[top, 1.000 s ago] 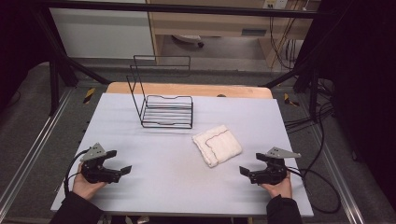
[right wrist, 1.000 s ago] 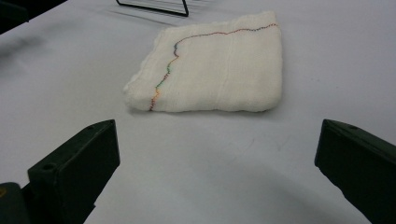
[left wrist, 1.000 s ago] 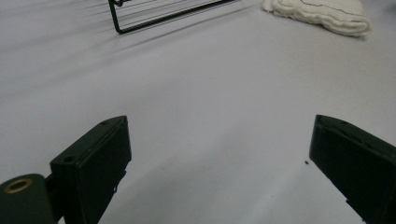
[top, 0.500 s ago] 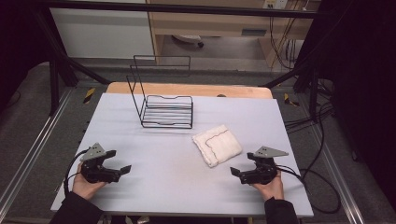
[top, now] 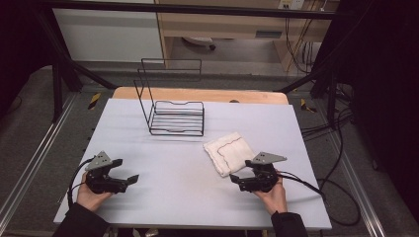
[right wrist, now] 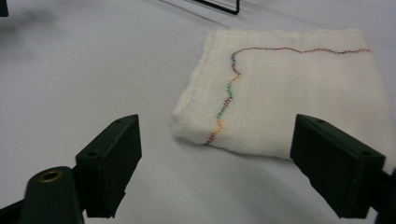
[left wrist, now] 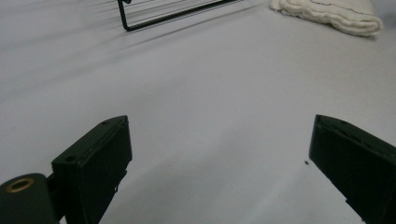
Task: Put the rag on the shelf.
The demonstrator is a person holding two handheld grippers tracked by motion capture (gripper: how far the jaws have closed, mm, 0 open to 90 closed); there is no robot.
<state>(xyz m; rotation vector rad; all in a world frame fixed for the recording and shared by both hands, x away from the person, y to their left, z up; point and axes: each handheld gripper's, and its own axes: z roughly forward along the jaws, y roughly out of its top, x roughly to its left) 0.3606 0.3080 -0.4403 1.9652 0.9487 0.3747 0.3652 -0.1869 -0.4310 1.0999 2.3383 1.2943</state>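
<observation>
Right claw (top: 236, 178) nearer folded cloth (top: 228, 152), wire rack (top: 177, 117) holding nothing

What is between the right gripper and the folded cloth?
Nothing: in the right gripper view, bare white table lies between the open right gripper and the folded cloth. Its jaws have just been closing, with nothing between them.

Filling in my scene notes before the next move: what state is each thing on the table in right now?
Folded cloth: folded flat on the table, untouched.
Wire rack: upright, nothing in it.
Right tongs: open, jaws have just been closing, nothing between them, close to the cloth's near edge.
Left tongs: open, holding nothing, over bare table.
</observation>
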